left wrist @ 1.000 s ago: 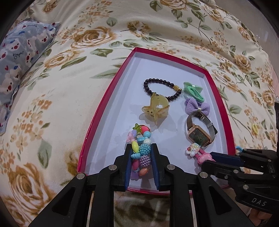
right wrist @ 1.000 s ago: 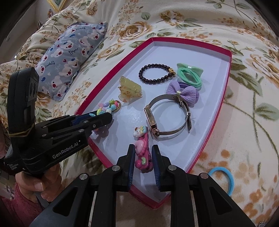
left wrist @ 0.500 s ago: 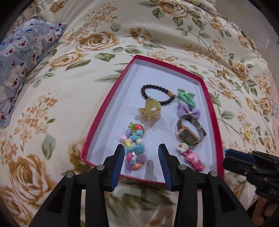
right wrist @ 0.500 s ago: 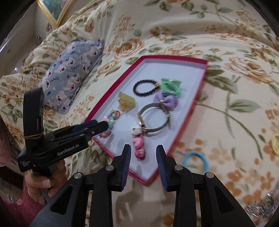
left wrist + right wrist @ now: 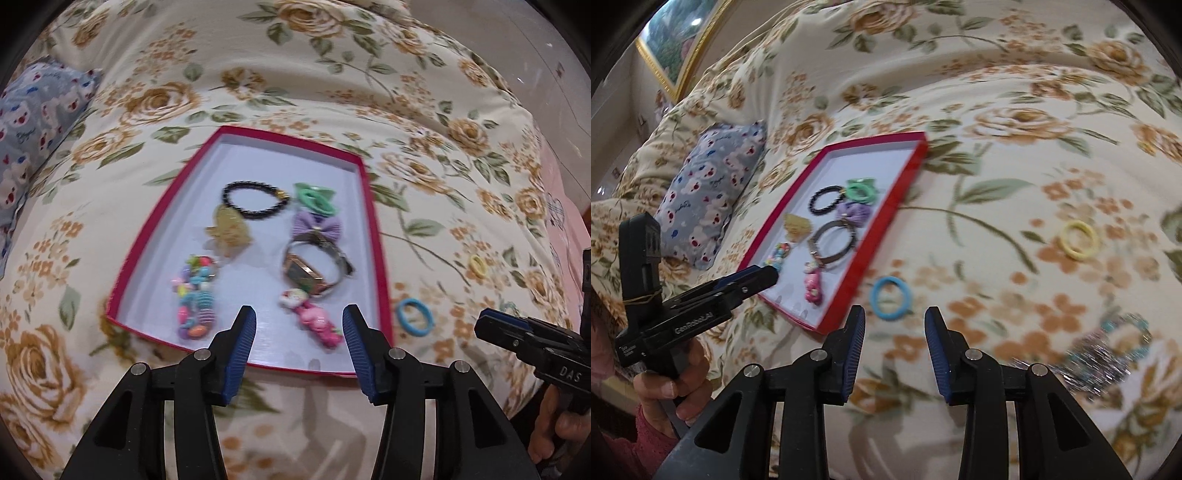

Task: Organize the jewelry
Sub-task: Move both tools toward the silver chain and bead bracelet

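Tray with red rim sits on the floral bedspread, now holding seven pieces in two columns. Left column from far end: black bead bracelet, yellow claw clip, multicoloured bead bracelet at the near-left corner. Right column: green hair tie, purple bow, rose-gold watch, pink cartoon clip near the near edge.

Change over the last second: left gripper was clamped on the multicoloured bead bracelet, right gripper on the pink cartoon clip. Both pieces now lie free in the tray; both tongs have let go and pulled back, jaws spread wide and holding nothing. Right-wrist view has swung off the tray toward the bedspread.

Reading: two more items filed. Still loose on the bedspread off the tray's right edge: blue hair ring, nearest the right gripper and likely next; yellow hair ring further out; a glittery silver-and-teal piece, too blurred to name.

Writing: "GenRobot.AI" on the left tool's side, small label beneath unreadable; "DAS" on the right tool. Blue bear-print pillow carries script, illegible.
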Demonstrator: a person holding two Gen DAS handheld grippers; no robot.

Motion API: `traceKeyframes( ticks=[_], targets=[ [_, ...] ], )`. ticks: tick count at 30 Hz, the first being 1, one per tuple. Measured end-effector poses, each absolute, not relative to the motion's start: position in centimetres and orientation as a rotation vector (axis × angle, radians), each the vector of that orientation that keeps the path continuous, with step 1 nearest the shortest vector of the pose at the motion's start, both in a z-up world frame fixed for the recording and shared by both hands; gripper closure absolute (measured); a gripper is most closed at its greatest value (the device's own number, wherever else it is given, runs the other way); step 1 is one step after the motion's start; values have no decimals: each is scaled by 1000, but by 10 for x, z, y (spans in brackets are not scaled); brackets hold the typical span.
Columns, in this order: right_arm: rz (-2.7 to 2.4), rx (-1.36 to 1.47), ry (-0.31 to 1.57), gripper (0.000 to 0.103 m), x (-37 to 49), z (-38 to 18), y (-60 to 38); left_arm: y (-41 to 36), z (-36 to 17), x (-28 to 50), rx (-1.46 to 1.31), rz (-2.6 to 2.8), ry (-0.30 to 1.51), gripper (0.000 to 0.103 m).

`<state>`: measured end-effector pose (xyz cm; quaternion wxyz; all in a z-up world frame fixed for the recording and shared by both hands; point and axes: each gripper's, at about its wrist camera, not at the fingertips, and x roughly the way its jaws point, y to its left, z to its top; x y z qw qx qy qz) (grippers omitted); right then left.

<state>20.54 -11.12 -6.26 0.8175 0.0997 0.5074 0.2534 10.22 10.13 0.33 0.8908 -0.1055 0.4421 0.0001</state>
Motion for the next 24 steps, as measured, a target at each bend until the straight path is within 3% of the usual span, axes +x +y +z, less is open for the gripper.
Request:
traceKeyframes(
  ticks=[24],
  targets=[
    [216,306,1015,64,176,-62,-253,13,-1,119,-87,-161,967,49]
  ],
)
